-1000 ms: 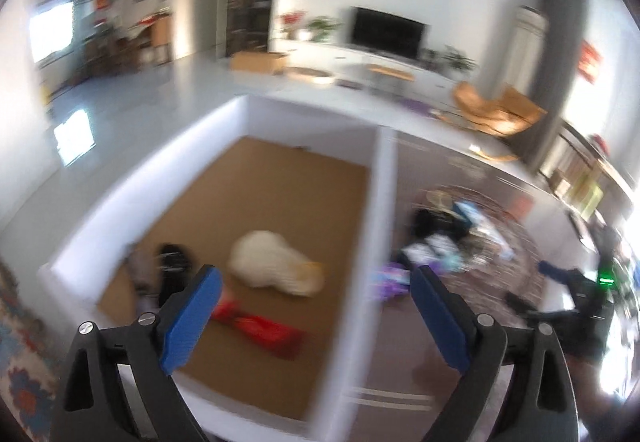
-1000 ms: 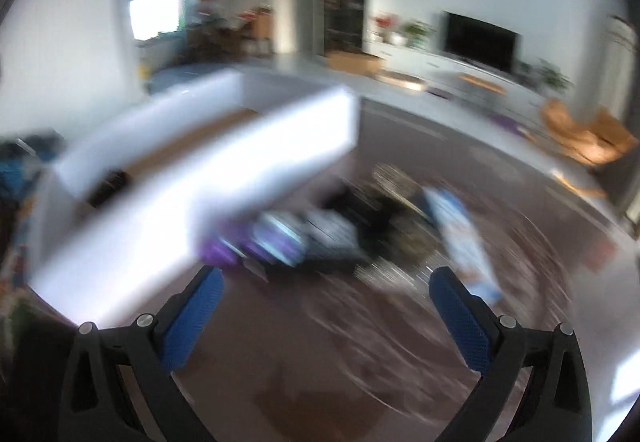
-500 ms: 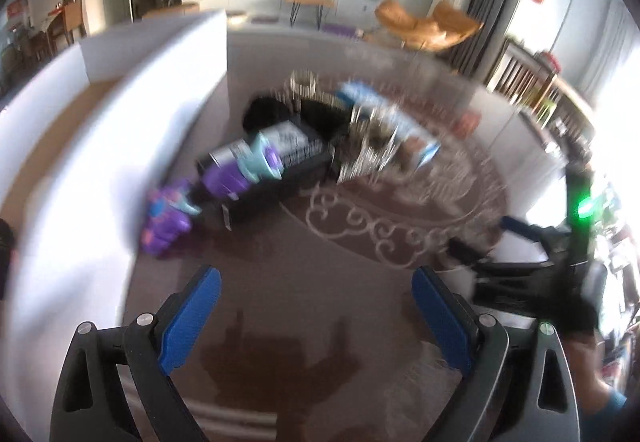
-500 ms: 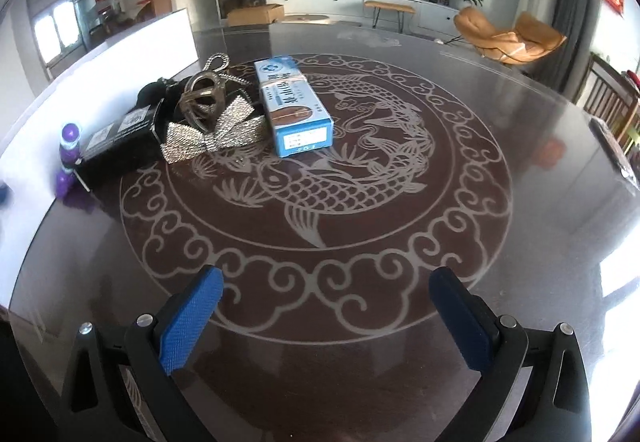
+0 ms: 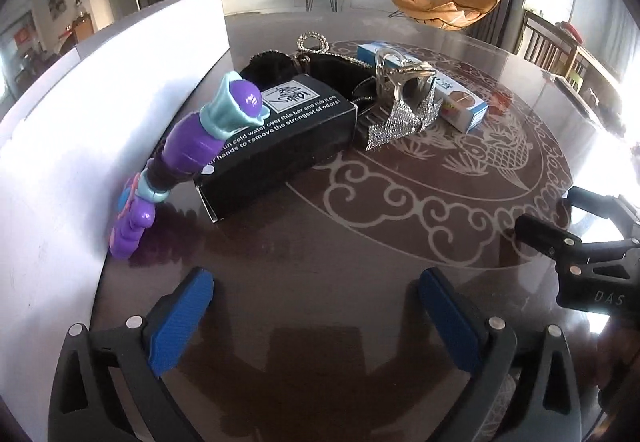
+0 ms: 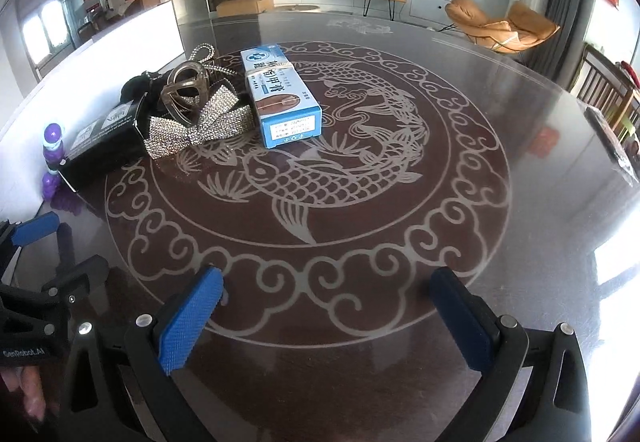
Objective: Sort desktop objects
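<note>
A cluster of objects lies on the dark round table [image 6: 400, 282]: a purple and teal toy [image 5: 188, 150] leaning against the white box wall [image 5: 80, 130], a black carton [image 5: 280, 130] [image 6: 100, 142], a rhinestone bow [image 5: 400, 118] [image 6: 200, 130] with a clear hair claw [image 6: 186, 90] on it, a blue and white medicine box [image 5: 452, 94] [image 6: 280, 98], and a black fuzzy item [image 5: 268, 66]. My left gripper [image 5: 316, 318] is open and empty, short of the toy and carton. My right gripper [image 6: 328, 322] is open and empty over the table's near part.
The white sorting box runs along the table's left side [image 6: 100, 54]. My right gripper shows at the right edge of the left wrist view [image 5: 580, 242]. A dark flat object [image 6: 612, 142] lies at the table's far right edge.
The left gripper swung from above the box's inside over to the table and came low before the cluster. The right gripper moved right and steadied. Both stayed open.
</note>
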`<state>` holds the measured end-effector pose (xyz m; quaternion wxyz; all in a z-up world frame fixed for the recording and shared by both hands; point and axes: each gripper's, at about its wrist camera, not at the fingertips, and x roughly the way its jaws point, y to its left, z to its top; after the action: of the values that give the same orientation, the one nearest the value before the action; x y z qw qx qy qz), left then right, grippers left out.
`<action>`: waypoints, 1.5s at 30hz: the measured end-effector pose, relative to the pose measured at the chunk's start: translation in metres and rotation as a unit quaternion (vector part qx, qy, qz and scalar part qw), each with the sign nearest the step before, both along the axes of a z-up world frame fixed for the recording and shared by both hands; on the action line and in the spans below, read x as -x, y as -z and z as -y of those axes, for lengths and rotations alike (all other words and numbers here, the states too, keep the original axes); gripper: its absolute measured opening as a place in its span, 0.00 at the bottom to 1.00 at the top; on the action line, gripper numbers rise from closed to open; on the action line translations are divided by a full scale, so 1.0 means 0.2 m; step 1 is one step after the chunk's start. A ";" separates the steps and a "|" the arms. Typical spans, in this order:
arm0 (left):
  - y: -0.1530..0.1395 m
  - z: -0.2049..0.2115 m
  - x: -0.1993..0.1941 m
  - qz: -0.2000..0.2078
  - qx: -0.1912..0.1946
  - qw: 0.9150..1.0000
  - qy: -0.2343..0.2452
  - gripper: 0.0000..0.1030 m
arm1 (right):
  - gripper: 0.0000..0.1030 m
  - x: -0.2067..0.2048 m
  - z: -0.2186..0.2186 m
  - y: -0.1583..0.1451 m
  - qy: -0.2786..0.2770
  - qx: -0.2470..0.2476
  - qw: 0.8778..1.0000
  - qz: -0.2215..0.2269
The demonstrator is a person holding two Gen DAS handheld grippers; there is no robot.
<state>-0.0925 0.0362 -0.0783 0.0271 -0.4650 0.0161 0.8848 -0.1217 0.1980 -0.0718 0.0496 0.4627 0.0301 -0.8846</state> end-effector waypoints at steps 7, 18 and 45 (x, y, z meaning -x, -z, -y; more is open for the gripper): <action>0.01 0.00 -0.01 -0.001 0.000 1.000 0.000 1.00 | 1.00 0.00 0.00 0.00 0.000 0.000 1.000 0.000; 0.01 0.00 -0.01 -0.001 0.000 1.000 0.000 1.00 | 1.00 0.00 0.01 0.00 0.000 0.000 1.000 0.000; 0.02 0.01 -0.02 -0.002 0.000 1.000 0.000 1.00 | 1.00 -0.01 0.01 0.00 0.001 -0.001 1.000 0.000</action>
<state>-0.0890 0.0344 -0.0815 0.0273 -0.4633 0.0161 0.8857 -0.1206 0.1956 -0.0713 0.0484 0.4627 0.0302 -0.8847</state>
